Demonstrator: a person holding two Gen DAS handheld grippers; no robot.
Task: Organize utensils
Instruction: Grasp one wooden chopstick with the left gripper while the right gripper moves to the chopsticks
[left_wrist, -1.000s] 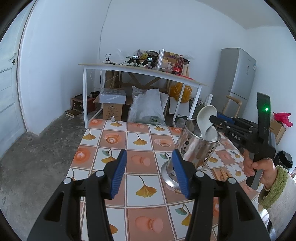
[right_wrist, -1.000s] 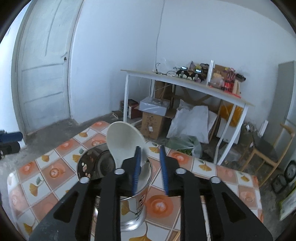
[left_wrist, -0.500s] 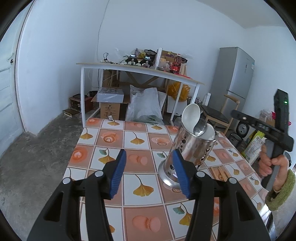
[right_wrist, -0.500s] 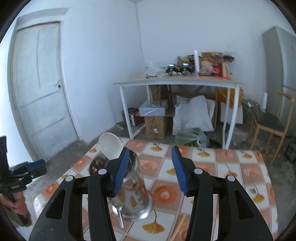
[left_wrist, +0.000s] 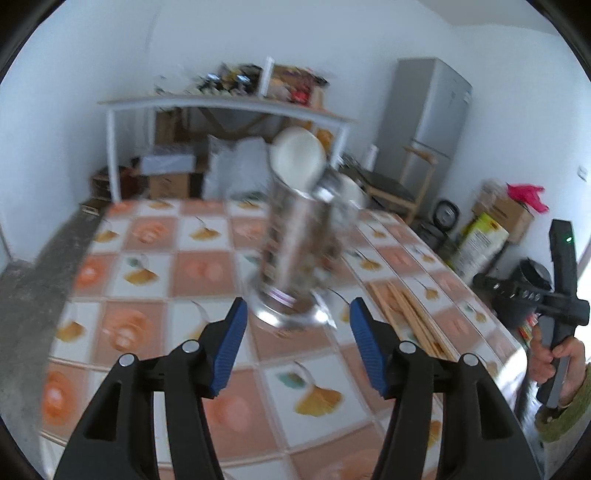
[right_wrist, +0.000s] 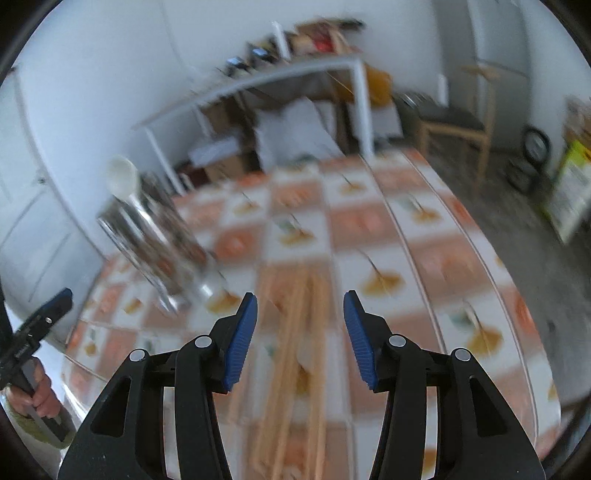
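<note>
A perforated steel utensil holder (left_wrist: 295, 258) stands on the tiled table (left_wrist: 147, 266) with a white spoon (left_wrist: 297, 160) and metal utensils in it. My left gripper (left_wrist: 294, 343) is open and empty just in front of its base. Several wooden chopsticks (left_wrist: 410, 317) lie on the table to its right. In the right wrist view my right gripper (right_wrist: 300, 339) is open and empty above the chopsticks (right_wrist: 295, 332); the holder (right_wrist: 155, 243) with the white spoon (right_wrist: 122, 177) stands far left. Both views are blurred.
The right gripper's handle (left_wrist: 554, 295) shows at the table's right edge. Beyond the table are a white workbench (left_wrist: 229, 107) with clutter, boxes, a fridge (left_wrist: 424, 118) and a wooden chair (right_wrist: 458, 129). The table's edges are close on both sides.
My right gripper let go of the white spoon in the holder, opened, and swung right and down over the chopsticks. My left gripper moved to face the holder.
</note>
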